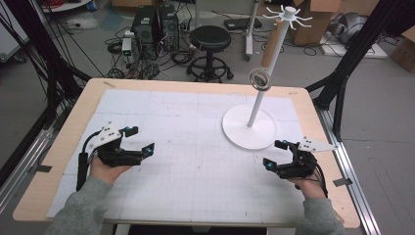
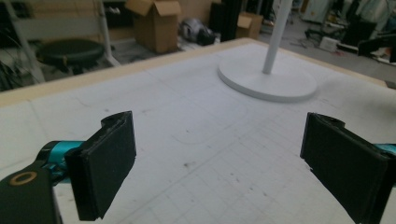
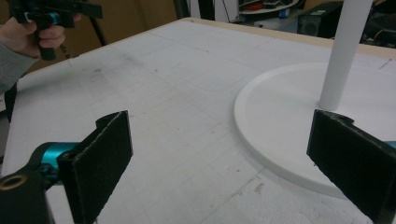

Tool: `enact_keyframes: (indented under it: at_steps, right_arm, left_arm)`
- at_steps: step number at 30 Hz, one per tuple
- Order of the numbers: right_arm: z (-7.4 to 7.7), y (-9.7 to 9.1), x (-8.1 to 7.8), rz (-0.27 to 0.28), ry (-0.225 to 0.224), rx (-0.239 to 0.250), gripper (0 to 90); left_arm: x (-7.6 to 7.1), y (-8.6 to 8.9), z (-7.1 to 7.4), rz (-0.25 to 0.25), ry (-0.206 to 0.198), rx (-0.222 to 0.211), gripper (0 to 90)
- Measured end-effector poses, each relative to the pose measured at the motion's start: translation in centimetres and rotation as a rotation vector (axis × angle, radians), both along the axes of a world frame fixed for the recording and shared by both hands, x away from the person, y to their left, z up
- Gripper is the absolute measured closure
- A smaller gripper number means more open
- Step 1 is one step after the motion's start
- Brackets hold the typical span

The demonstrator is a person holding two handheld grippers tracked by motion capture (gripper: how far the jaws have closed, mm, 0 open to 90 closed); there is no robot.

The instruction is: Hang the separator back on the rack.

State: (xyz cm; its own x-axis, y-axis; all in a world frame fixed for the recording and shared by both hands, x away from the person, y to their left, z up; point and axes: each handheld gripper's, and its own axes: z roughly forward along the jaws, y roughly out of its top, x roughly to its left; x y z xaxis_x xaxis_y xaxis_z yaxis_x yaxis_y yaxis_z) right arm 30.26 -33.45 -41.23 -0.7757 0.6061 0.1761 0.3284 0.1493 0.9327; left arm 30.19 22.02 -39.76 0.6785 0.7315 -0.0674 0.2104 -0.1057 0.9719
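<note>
A white stand point(image 1: 248, 126) with a round base and a tall pole rises at the table's right centre; a metal ring point(image 1: 259, 79) hangs on the pole and white prongs crown its top. My left gripper point(image 1: 139, 139) rests open at the left of the white gridded mat, with nothing between its pads point(image 2: 105, 163). My right gripper point(image 1: 275, 153) is open too, close to the near right edge of the stand's base point(image 3: 285, 116). The left gripper view takes in the same base point(image 2: 268, 84) farther off.
The wooden table point(image 1: 73, 127) carries a white gridded mat point(image 1: 195, 161). Behind it stand a black stool point(image 1: 210, 44), computer towers point(image 1: 156, 27), cables and cardboard boxes. Black frame posts flank the table on both sides.
</note>
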Motion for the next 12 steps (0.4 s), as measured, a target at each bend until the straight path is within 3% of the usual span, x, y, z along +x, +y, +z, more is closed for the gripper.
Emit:
enact_keyframes:
  at_steps: [6,12]
  right_arm:
    - [0.1,0.0,0.0,-0.002,-0.012,0.004,6.1]
    - [0.2,-0.3,0.1,-0.017,-0.02,0.036,6.0]
  left_arm:
    - [-0.8,2.2,-1.2,0.057,0.014,-0.032,10.9]
    - [-0.7,3.1,-1.9,0.09,0.028,-0.045,10.9]
